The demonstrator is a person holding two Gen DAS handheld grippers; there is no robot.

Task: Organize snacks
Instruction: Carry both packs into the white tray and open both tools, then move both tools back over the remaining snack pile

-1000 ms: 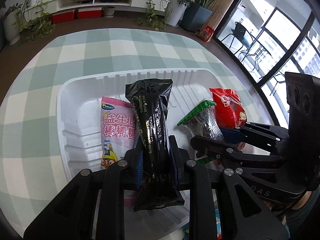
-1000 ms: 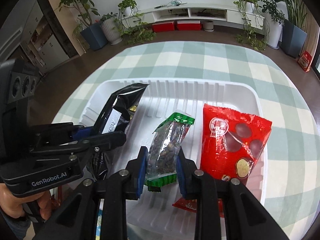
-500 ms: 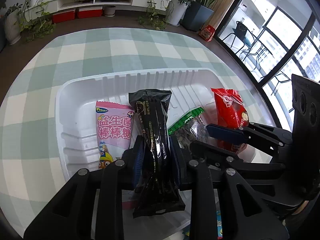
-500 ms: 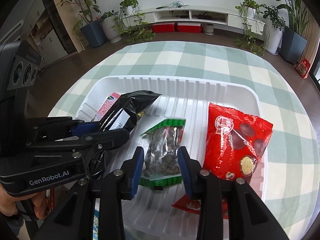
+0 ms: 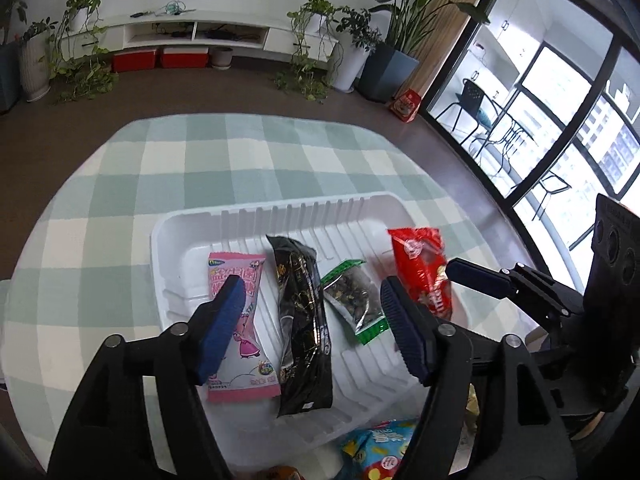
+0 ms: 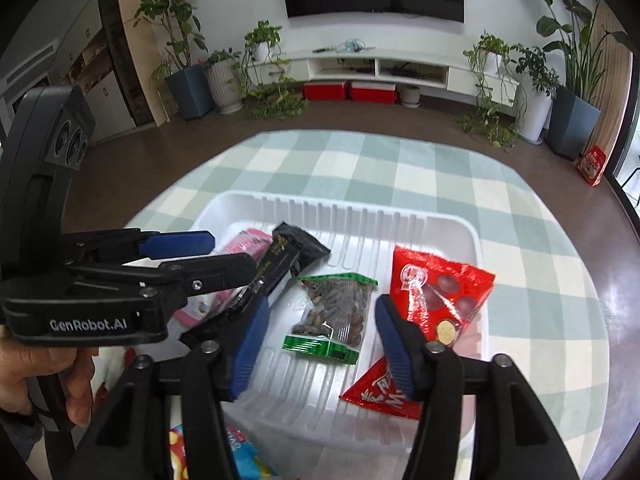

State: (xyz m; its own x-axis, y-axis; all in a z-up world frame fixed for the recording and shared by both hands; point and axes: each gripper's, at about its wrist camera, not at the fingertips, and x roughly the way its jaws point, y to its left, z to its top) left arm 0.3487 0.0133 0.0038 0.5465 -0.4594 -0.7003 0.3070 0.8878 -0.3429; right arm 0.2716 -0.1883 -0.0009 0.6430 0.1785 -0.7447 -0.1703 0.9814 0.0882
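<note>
— So where do the snacks lie?

— Four packets rest side by side in the white tray point(image 5: 182, 236), which sits on the worktop point(image 5: 120, 184) with its green-and-white checked cloth. The pink packet point(image 5: 240, 344) is nearest the tray's left wall, the long black packet point(image 5: 304, 332) just beside it, then the green-edged clear packet point(image 6: 334, 314) of dark seeds, and the red packet point(image 6: 438, 298) toward the right wall. A second, smaller red packet point(image 6: 380, 390) lies by the tray's near edge, partly behind a finger.

— And the left hand-held gripper point(image 5: 308, 328)?

— Its jaws are opening. The black packet lies on the tray floor between the blue pads point(image 5: 222, 328), which stand clear of it on both sides, so it is released.

— The right hand-held gripper point(image 6: 320, 344)?

— Also opening. The seed packet lies flat between its pads point(image 6: 394, 344), touching neither. Nothing is grasped.

— Anything outside the tray?

— A blue-and-yellow packet point(image 5: 380, 448) shows at the worktop's near edge, just in front of the tray. A person's hand point(image 6: 44, 376) grips the handle of the left tool, seen from the right wrist view.
</note>
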